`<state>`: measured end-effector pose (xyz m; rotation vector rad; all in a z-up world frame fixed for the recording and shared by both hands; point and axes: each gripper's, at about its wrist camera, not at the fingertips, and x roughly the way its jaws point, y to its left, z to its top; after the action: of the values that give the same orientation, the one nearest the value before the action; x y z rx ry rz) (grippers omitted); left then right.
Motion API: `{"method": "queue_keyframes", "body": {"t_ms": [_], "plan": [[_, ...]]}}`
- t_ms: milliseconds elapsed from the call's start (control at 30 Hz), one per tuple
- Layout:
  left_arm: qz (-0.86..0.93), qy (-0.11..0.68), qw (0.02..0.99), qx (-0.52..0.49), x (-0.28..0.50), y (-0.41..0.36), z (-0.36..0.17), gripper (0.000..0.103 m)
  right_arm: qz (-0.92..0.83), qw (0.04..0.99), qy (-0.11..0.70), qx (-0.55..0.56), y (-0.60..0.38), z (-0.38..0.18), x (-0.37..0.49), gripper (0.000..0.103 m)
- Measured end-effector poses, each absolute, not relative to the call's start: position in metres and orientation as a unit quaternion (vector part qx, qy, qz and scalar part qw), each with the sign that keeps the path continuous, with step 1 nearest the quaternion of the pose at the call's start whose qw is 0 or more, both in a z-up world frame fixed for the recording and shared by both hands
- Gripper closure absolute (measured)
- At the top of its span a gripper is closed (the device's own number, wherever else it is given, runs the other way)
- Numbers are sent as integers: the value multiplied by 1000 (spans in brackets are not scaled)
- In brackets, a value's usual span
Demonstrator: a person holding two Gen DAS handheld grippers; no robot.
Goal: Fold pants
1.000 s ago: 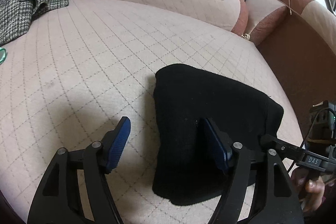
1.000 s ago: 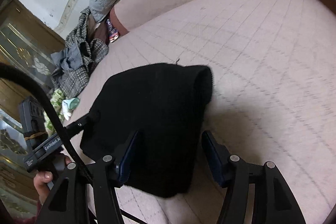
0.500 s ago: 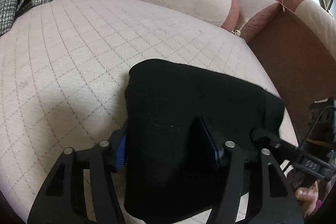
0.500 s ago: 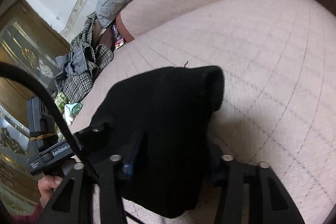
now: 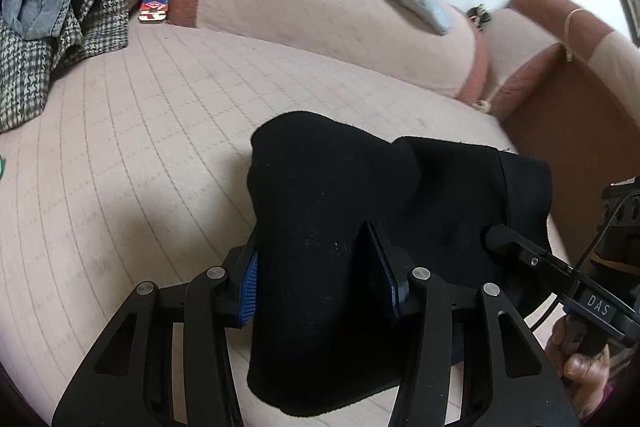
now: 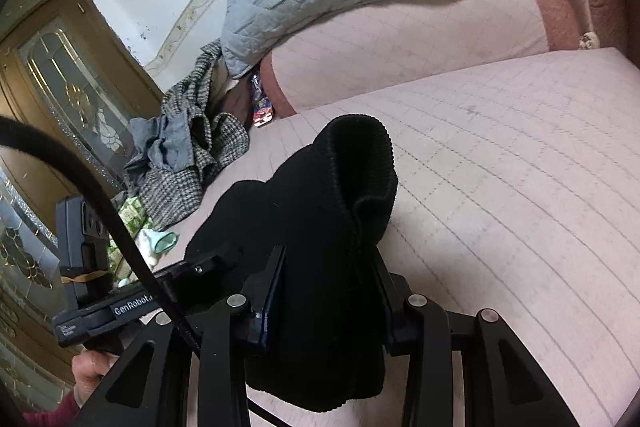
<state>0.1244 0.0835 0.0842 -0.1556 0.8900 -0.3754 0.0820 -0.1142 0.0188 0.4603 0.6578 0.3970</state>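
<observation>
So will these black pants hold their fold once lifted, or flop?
The pants will probably flop: the cloth bulges and droops around both grippers' pads. They look thick and ribbed in the right wrist view, so likely grippy, not slippery. Unsupported ends may sag open.

Both tongs, left (image 5: pixel 316 283) and right (image 6: pixel 328 291), have just closed onto the black pants (image 5: pixel 360 195), bunching and lifting them
</observation>
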Motion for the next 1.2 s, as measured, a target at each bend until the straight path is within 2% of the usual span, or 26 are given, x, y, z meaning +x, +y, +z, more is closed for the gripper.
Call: {"method": "queue_keyframes", "body": {"t_ms": [33,100,200,400,533,700,800,1000,1200], "plan": [[-170,429,885,-66,128,83,80,55,189,901,322,221,-113,16,89,66],[-145,424,893,-47,132,84,74,62,175,903,335,203,-110,7,101,66],[-151,428,889,-60,135,90,68,63,167,900,350,198,-114,-6,111,65],[-146,417,897,-33,129,81,66,60,146,887,359,249,-142,-23,104,49],[-142,419,896,-28,128,79,70,59,134,899,347,232,-144,-3,91,48],[-137,416,899,-24,124,78,76,59,115,930,292,193,-140,40,65,48],[-128,411,902,-19,119,77,79,59,137,931,293,167,-126,51,65,48],[-122,406,906,-12,114,74,82,59,141,935,311,91,-93,45,75,48],[-113,405,907,7,113,66,77,59,126,922,359,71,-90,12,87,48]]}}
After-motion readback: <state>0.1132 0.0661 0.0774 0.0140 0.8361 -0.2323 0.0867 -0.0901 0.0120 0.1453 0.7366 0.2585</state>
